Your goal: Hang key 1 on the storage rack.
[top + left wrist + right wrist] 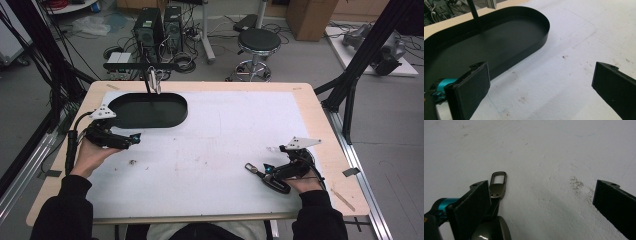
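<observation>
On the white-covered surface [210,145] the right tongs [262,172] sit low near the front right, with the person's right hand [305,184] behind them and close to the near edge. In the right gripper view their 2 jaws stand wide apart with nothing between them, and a dark metal key fob [495,202] with a small clip loop at its far end lies flat on the surface, just against the inner side of the left-hand jaw; the other jaw is well apart from it across bare white sheet. In the high view the same fob [260,174] lies just in front of those tongs, pointing toward the middle of the surface. The left tongs [131,140] are held in the left hand [90,155] toward the left edge, just beside the near rim of a black oval tray [148,111] that sits at the back left. In the left gripper view these jaws are also spread wide and hold nothing, the left-hand one overlapping the tray wall [524,52] in the picture and the other over open sheet. A thin black stand [150,80] rises at the tray's far rim. Between the 2 tongs the middle of the surface is bare, with only a small dark speck [133,161] near the left hand, and the right and far margins of the sheet leave free room up to the wooden border.
</observation>
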A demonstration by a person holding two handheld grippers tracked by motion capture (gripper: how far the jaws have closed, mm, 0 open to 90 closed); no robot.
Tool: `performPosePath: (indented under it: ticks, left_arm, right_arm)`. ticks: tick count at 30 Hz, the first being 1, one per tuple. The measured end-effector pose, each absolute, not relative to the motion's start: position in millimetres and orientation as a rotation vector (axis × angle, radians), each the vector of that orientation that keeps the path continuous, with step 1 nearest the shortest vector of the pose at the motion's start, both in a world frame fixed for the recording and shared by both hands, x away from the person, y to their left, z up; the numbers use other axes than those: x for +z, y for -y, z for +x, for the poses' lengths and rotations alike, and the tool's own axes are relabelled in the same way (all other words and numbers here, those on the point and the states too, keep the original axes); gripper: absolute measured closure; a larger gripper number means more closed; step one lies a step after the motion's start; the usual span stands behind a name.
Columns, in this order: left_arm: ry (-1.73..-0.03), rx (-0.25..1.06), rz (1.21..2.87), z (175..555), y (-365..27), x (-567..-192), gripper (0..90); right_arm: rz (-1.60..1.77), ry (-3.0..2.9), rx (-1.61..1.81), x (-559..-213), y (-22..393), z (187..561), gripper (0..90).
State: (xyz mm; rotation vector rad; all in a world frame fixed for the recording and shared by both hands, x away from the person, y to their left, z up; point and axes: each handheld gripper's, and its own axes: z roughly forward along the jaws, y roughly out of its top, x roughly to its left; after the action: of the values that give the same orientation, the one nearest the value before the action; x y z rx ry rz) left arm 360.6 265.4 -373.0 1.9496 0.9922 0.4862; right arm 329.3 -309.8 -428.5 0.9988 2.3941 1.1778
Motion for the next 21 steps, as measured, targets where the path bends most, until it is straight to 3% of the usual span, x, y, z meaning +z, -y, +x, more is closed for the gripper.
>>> performPosePath:
  ticks: [21]
  left_arm:
    - [-0.991, 0.434, 1.953, 310.1, -270.8, -400.8, 2.2]
  right_arm:
    - [1.004, -2.398, 1.174, -428.9, 308.7, 329.2, 0.8]
